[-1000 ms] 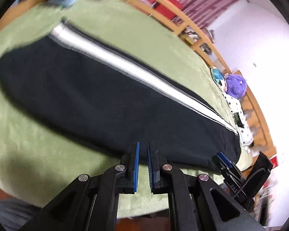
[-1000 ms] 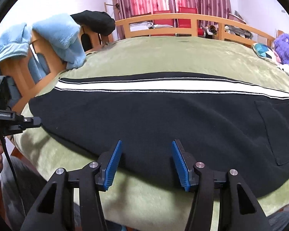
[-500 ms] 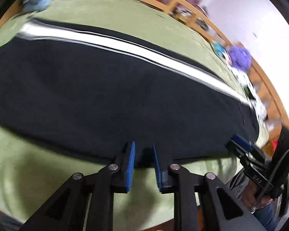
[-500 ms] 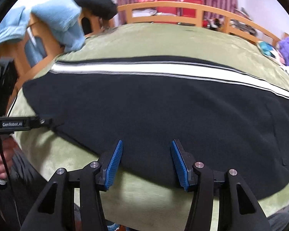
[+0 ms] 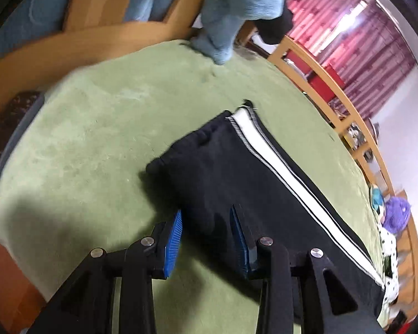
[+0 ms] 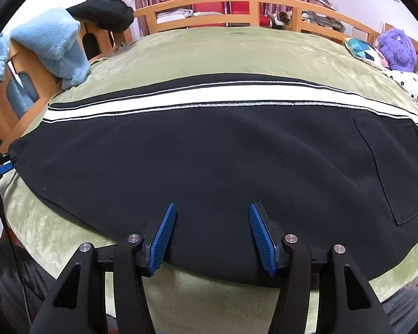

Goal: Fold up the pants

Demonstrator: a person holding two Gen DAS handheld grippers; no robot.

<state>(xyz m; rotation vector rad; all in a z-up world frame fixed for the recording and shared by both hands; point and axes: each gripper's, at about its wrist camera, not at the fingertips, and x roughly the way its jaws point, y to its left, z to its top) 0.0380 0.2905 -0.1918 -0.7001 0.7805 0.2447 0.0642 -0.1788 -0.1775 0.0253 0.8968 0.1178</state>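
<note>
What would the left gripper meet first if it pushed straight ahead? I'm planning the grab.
Probably the black pants: the open left gripper straddles their near edge, close to the cuff end. Height above the fabric is unclear.

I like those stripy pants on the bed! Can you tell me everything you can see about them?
The pants are black, soft and fleecy-looking, with a wide white stripe edged by thin lines along the far side. They lie flat, stretched lengthwise on the green bedcover. A square pocket sits near the right end. The cuff at the other end is slightly bunched. The left gripper and right gripper both have open jaws at the near edge, gripping nothing yet.
</note>
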